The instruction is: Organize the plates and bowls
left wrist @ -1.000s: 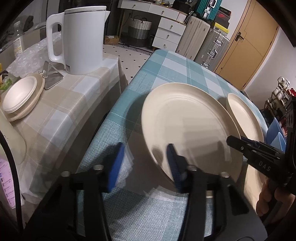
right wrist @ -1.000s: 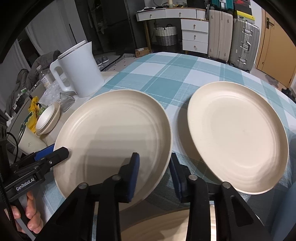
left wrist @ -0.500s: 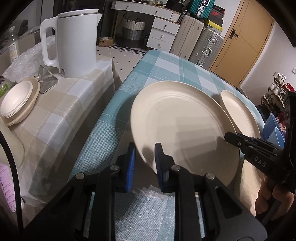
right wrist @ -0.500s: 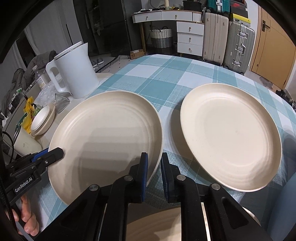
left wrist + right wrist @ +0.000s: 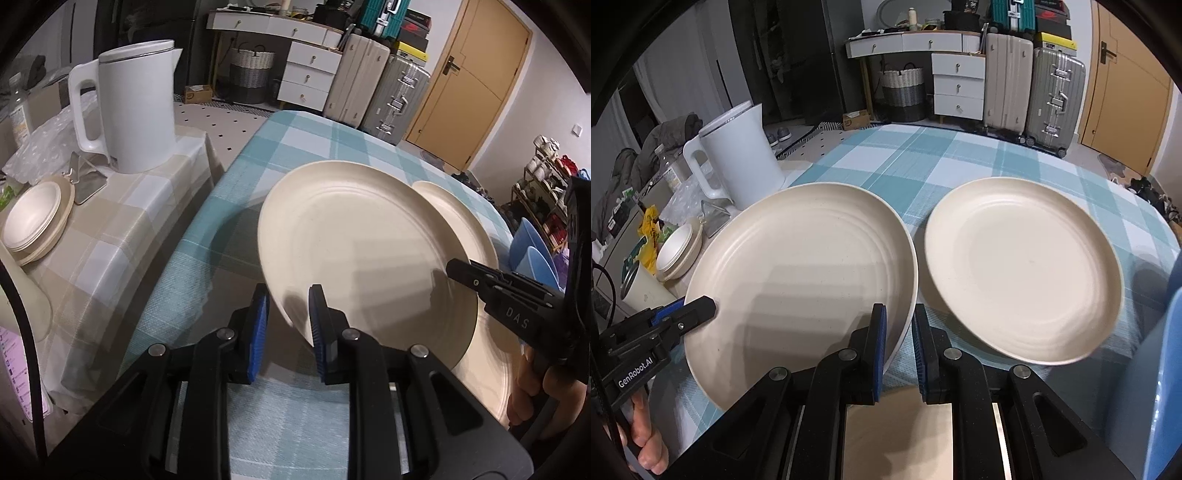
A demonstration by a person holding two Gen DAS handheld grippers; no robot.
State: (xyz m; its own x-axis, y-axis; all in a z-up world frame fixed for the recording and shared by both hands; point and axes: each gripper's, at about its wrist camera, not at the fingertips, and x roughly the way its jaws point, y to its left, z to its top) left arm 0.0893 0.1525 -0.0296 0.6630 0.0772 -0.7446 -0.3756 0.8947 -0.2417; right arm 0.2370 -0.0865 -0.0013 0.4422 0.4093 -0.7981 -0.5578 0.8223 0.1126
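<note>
Both grippers have just clamped onto the same cream plate [image 5: 798, 266]: the left gripper [image 5: 286, 321] pinches its near-left rim, the right gripper [image 5: 899, 339] its right rim. A second ago the jaws were wide; now the plate is tilted up off the checked tablecloth [image 5: 923, 158], ready to go onto the second plate [image 5: 1023, 266] beside it.

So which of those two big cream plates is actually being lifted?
The left plate, nearer the kettle. Both tongs, left and right, pinch its rim and it tilts off the cloth. The right plate lies flat, untouched.
</note>
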